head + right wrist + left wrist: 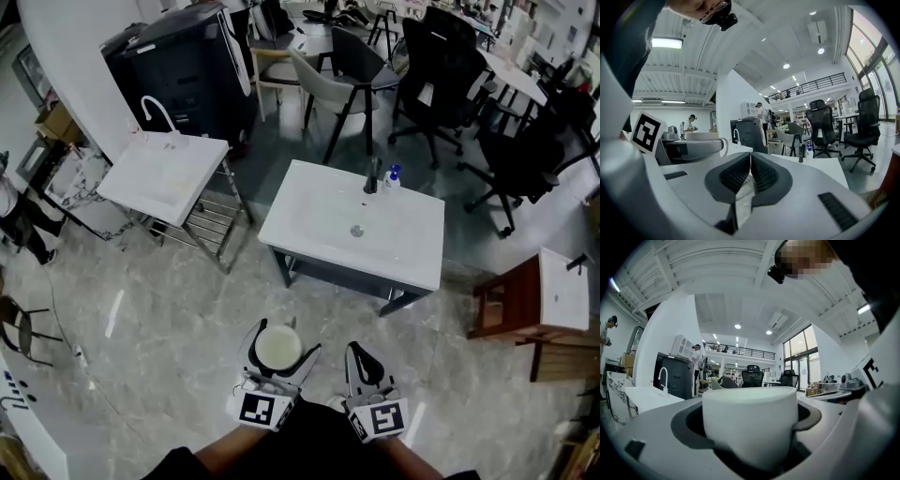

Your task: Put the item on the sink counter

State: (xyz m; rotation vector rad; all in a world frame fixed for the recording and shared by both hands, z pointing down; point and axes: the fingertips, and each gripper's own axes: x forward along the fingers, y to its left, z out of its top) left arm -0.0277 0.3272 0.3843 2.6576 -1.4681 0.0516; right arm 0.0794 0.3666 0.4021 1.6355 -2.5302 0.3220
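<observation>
A white cup (278,348) sits upright between the jaws of my left gripper (279,351), which is shut on it; in the left gripper view the white cup (750,425) fills the middle between the dark pads. My right gripper (362,360) is just to its right, shut and empty, its pads (740,172) pressed together. Both hang above the floor, well short of the white sink counter (323,230), which has a drain (356,231), a dark faucet (372,176) and a small bottle (392,176) at its far edge.
A second white sink (164,173) on a metal rack stands to the left. A black cabinet (183,66) and several chairs (342,84) stand behind. A wooden stand with a white basin (562,291) is at the right. Marble floor (159,356) lies between me and the counter.
</observation>
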